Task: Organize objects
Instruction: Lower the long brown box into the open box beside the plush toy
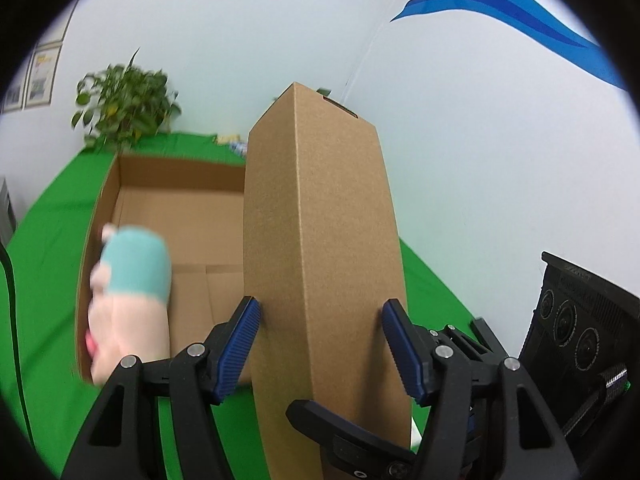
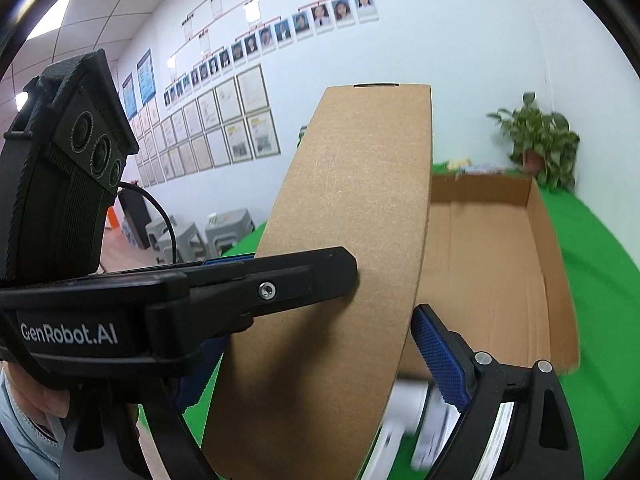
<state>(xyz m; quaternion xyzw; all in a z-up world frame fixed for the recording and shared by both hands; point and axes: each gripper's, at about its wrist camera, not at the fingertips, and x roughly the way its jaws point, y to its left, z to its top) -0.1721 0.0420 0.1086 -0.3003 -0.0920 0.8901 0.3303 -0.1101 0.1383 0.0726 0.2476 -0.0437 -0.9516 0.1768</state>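
Left wrist view: a tall, narrow cardboard box (image 1: 320, 248) stands upright in the middle of the frame, with a slot cut near its top edge. The left hand-held gripper (image 1: 320, 344) straddles it low down. Its blue ribbed pad on the left (image 1: 236, 356) touches the box's side, while the pad on the right (image 1: 400, 352) sits right at the box's other face; contact there is hard to confirm, but the jaws look closed on the box. Behind and to the left lies an open cardboard tray (image 1: 104, 216) on the green surface (image 1: 44, 264). A blurred pink plush toy with a teal band (image 1: 128, 300) lies at the tray's lower left. A potted plant (image 1: 124, 104) stands in the upper left of the frame. At the lower right edge the other hand-held gripper's black body shows.

Right wrist view: the same box fills the centre, leaning to the right. The left hand-held gripper's black finger crosses it from the left of the frame. The right hand-held gripper (image 2: 320, 356) has one blue pad (image 2: 440, 360) visible just beside the box's right edge; its other finger is hidden, so I cannot tell its state. The open tray lies at the right of the frame, and blurred white items (image 2: 416, 420) lie at the bottom.
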